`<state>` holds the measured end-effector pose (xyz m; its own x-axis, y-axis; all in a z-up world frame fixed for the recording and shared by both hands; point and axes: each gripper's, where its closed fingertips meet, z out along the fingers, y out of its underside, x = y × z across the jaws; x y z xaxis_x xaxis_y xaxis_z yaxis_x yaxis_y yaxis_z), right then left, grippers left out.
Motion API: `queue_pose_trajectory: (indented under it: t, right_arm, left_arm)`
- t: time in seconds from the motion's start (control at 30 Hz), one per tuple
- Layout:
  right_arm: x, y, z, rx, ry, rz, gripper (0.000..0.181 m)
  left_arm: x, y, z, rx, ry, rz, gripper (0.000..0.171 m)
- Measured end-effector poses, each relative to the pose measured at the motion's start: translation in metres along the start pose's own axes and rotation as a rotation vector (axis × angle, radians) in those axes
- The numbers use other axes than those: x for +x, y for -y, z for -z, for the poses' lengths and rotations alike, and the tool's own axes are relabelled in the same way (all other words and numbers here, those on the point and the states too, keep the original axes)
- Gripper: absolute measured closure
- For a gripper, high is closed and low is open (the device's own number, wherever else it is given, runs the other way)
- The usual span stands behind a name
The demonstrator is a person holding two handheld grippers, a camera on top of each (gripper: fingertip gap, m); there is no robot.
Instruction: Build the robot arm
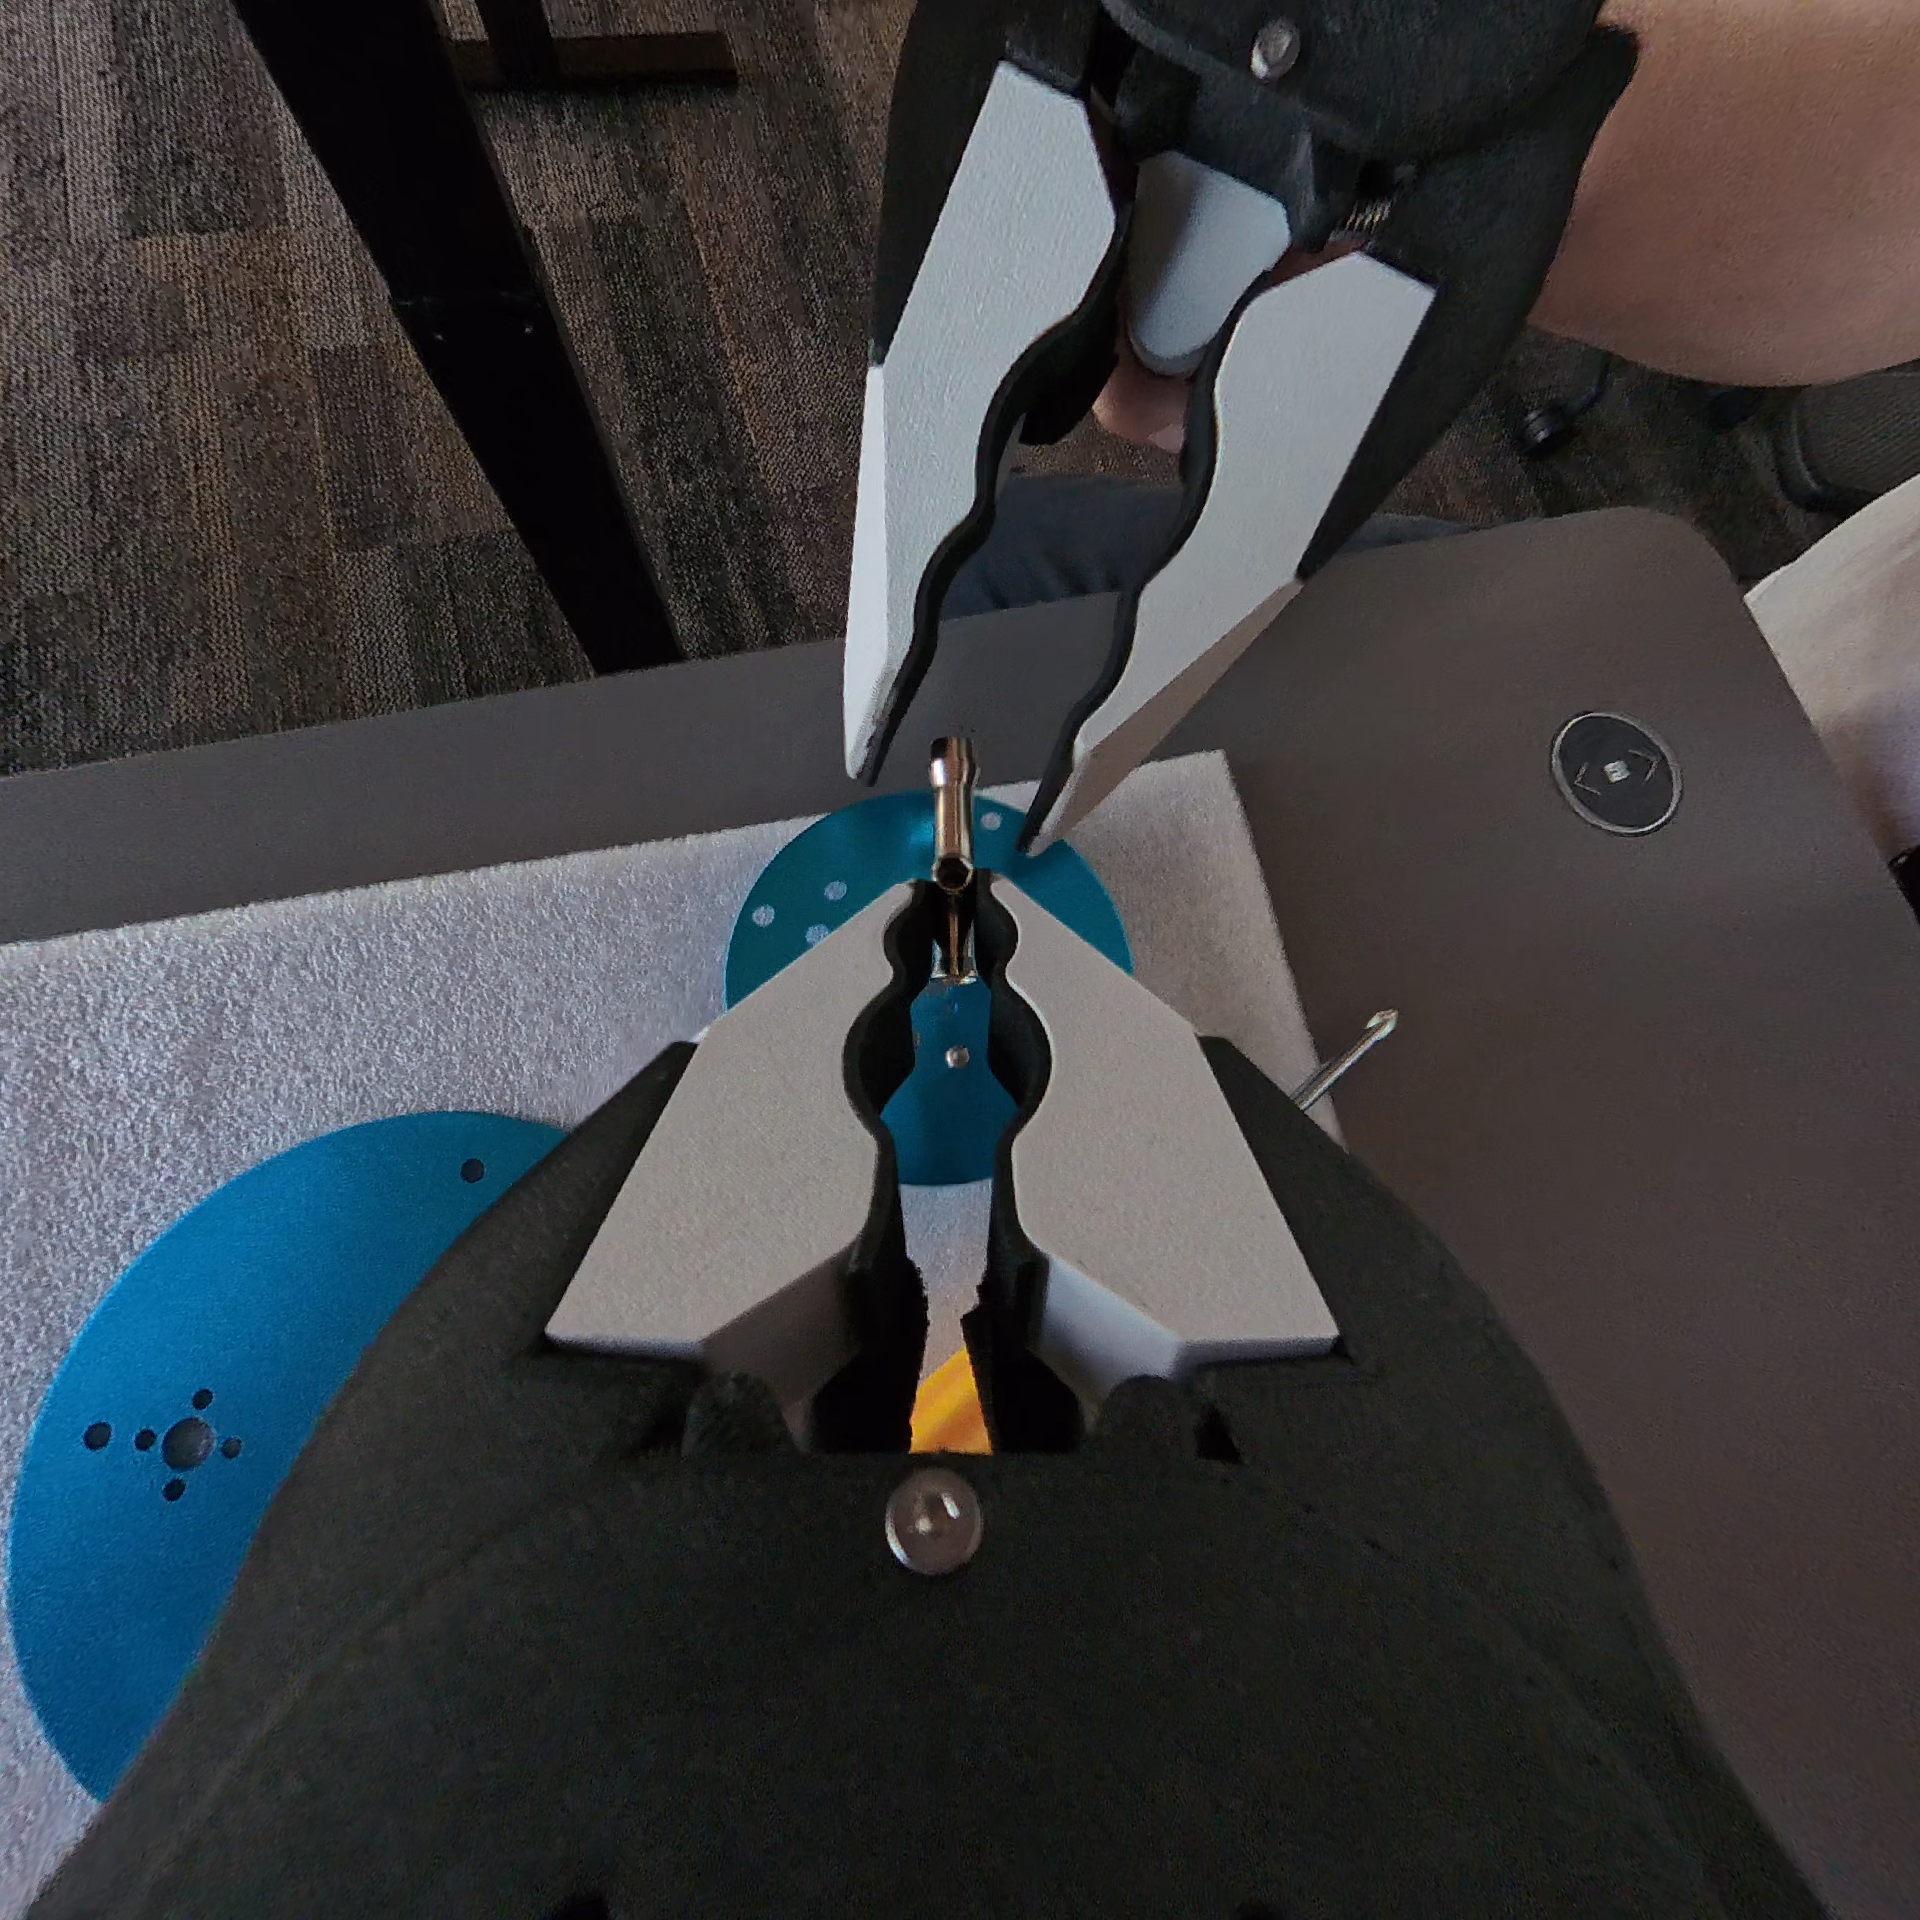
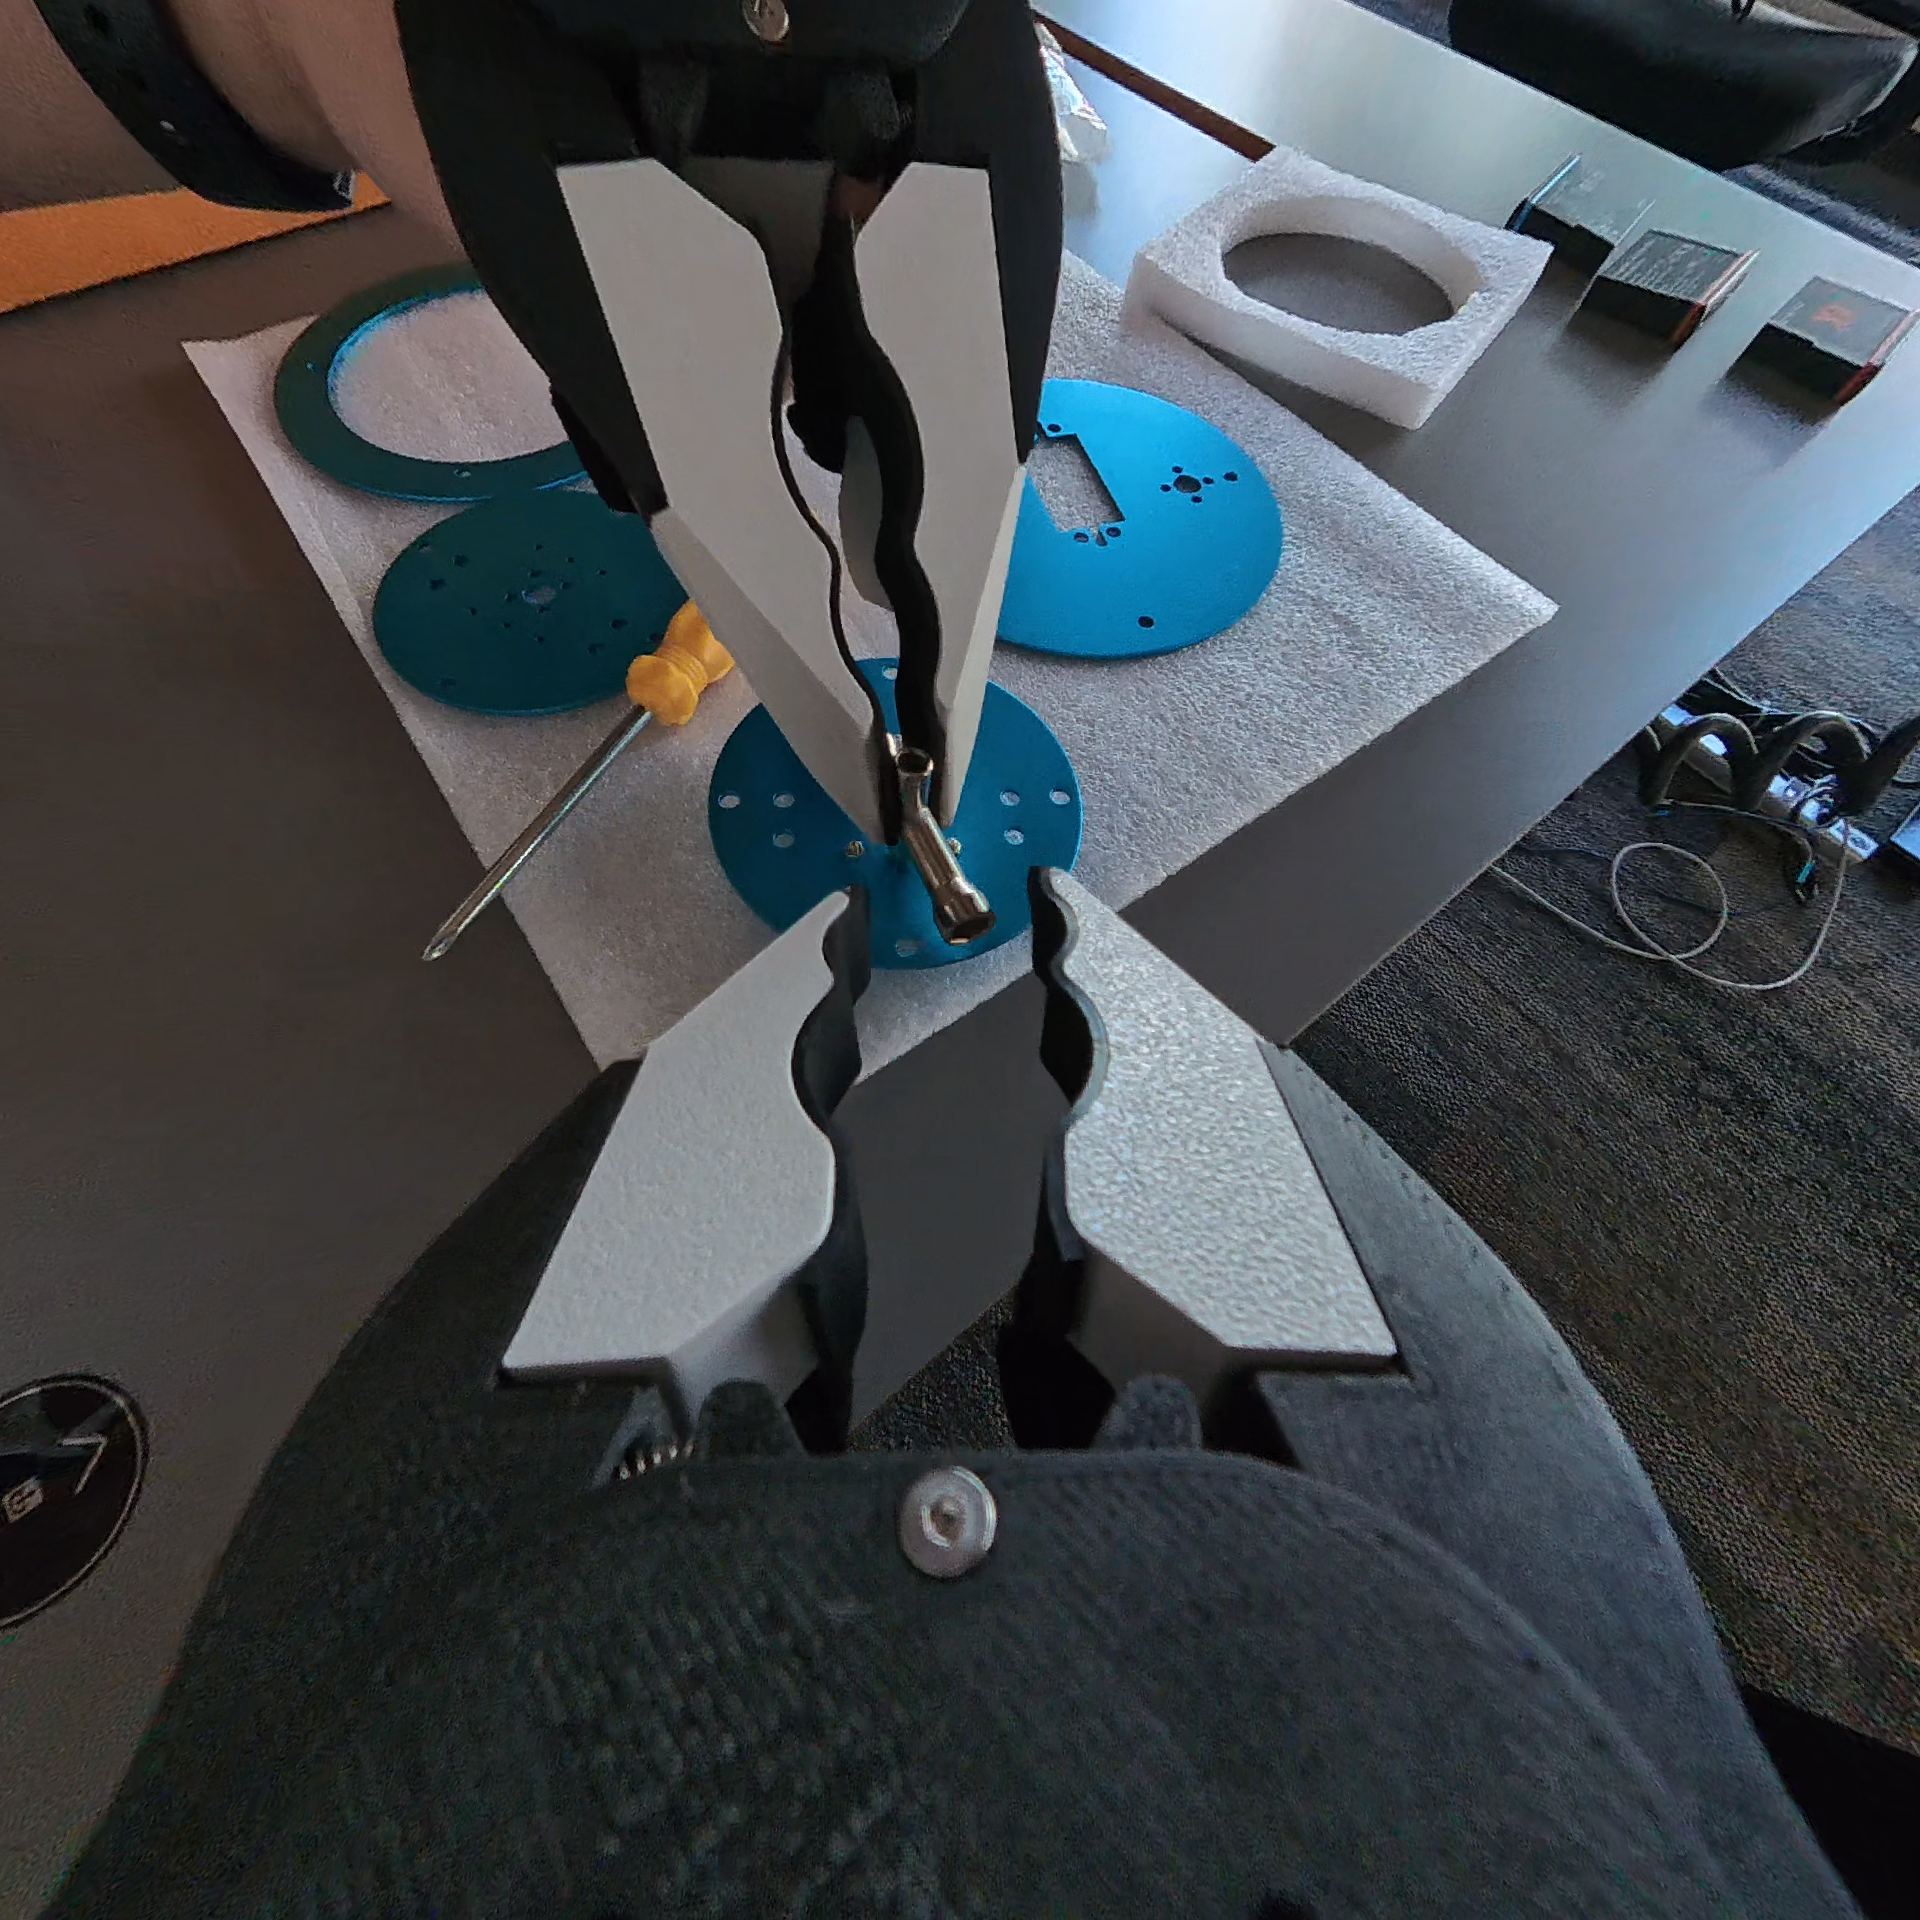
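My left gripper [image 1: 951, 904] is shut on a small silver socket wrench [image 1: 951, 821] with a cross-shaped body, holding it just above a small blue disc [image 1: 790, 914] with holes. In the right wrist view the left gripper [image 2: 909, 821] comes down from the top, and the wrench [image 2: 940, 862] sticks out below its tips over the disc [image 2: 769, 883]. My right gripper [image 2: 945, 894] is open and empty, its tips either side of the wrench's free end without touching it. In the left wrist view the right gripper [image 1: 951, 805] straddles the wrench top.
A white foam sheet [image 2: 1299, 675] on the grey table carries a large blue disc [image 2: 1143, 520], a dark teal disc [image 2: 509, 603], a blue ring [image 2: 312, 416] and a yellow-handled screwdriver [image 2: 675, 665]. A foam block [image 2: 1174, 281] and black boxes [image 2: 1662, 281] lie beyond. Cables [image 2: 1766, 779] lie on the carpet. Only a small space, under 4 cm, lies between the two pairs of fingers.
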<state>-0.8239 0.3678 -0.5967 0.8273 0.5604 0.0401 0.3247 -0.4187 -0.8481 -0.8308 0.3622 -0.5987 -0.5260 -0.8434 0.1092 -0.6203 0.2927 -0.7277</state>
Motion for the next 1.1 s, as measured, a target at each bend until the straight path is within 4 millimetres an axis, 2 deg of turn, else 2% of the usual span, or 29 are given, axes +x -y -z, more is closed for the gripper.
queue_pose_trajectory:
  t: [0.33,0.57,0.73,0.83,1.1]
  right_arm:
    - [-0.0033,-0.0039,-0.0039,-0.012,0.010,-0.015,0.159]
    - [-0.0016,-0.0066,-0.0017,-0.006,0.013,-0.037,0.161]
    - [0.0002,-0.0071,-0.0008,0.008,0.025,-0.079,0.164]
    - [0.0028,-0.0085,-0.0010,-0.011,0.008,-0.075,0.164]
    - [0.0033,-0.0031,-0.0002,-0.026,0.016,-0.044,0.162]
  left_arm:
    - [0.0006,-0.0021,-0.0005,-0.031,0.003,-0.016,0.166]
    - [0.0007,-0.0019,-0.0026,-0.153,0.046,-0.098,0.166]
    - [-0.0001,-0.0017,-0.0038,-0.209,0.032,-0.041,0.166]
    - [-0.0011,-0.0013,-0.0046,-0.235,0.045,0.082,0.166]
    - [-0.0027,-0.0008,-0.0040,-0.165,0.179,0.175,0.165]
